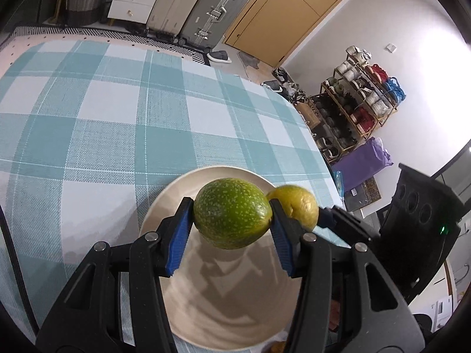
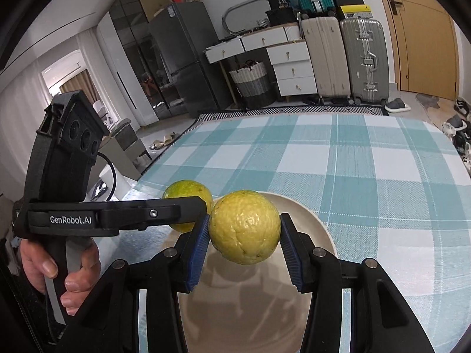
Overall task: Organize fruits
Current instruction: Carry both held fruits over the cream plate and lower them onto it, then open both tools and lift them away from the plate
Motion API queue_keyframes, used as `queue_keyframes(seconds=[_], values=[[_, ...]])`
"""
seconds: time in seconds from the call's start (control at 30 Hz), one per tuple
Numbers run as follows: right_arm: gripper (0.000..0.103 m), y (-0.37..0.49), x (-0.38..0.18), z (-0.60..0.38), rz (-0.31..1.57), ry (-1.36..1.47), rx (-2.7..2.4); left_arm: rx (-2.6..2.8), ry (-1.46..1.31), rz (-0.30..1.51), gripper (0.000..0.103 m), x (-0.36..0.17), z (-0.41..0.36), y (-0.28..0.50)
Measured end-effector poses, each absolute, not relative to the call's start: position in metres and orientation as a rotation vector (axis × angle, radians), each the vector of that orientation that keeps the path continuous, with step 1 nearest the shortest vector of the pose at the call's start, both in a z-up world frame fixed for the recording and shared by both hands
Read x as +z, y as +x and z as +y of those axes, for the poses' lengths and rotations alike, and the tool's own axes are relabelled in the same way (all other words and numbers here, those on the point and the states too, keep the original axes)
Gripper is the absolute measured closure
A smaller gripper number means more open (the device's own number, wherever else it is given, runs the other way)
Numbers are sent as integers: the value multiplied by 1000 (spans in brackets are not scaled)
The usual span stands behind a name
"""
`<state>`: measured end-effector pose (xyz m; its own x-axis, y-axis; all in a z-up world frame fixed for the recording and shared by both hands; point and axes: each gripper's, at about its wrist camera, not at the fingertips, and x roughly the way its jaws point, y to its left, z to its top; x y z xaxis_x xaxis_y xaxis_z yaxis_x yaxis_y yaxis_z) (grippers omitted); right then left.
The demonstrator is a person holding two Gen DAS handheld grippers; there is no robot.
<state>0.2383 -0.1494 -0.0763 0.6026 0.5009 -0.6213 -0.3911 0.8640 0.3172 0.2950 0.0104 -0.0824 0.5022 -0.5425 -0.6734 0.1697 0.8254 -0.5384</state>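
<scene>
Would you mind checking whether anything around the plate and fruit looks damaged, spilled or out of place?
Nothing stands out. The left gripper holds a speckled green round fruit and the right gripper holds a yellow dimpled round fruit, both intact, above the bare cream round plate on the teal checked tablecloth. No spills show.

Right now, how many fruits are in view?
2: a speckled green round fruit in the left gripper, a yellow round fruit in the right gripper, both above the cream plate.

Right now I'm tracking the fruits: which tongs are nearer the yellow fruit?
Right. The right tongs are clamped on the yellow fruit; the left tongs sit beside it, clamped on the green speckled fruit.
</scene>
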Motion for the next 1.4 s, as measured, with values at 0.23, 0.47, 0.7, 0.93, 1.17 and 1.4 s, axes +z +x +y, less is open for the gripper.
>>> queue_keyframes(seconds=[0.23,0.47,0.7,0.93,1.17,1.4], values=[[55,249,-101,-142,805,137,504,-466,-456,977,55,-99,6,314],[55,256,-113,-139,830,126,473,-460,-471,996,54,-107,-3,323],[18,240,-95,-143,734,88,439,-418,-462,957,38,-87,6,307],[12,212,-72,-159,668,110,407,-329,-354,888,31,-57,9,267],[3,172,-52,-174,594,152,393,-217,-228,786,22,-26,9,213],[0,142,-38,-180,558,161,377,-160,-145,737,19,-7,2,170]])
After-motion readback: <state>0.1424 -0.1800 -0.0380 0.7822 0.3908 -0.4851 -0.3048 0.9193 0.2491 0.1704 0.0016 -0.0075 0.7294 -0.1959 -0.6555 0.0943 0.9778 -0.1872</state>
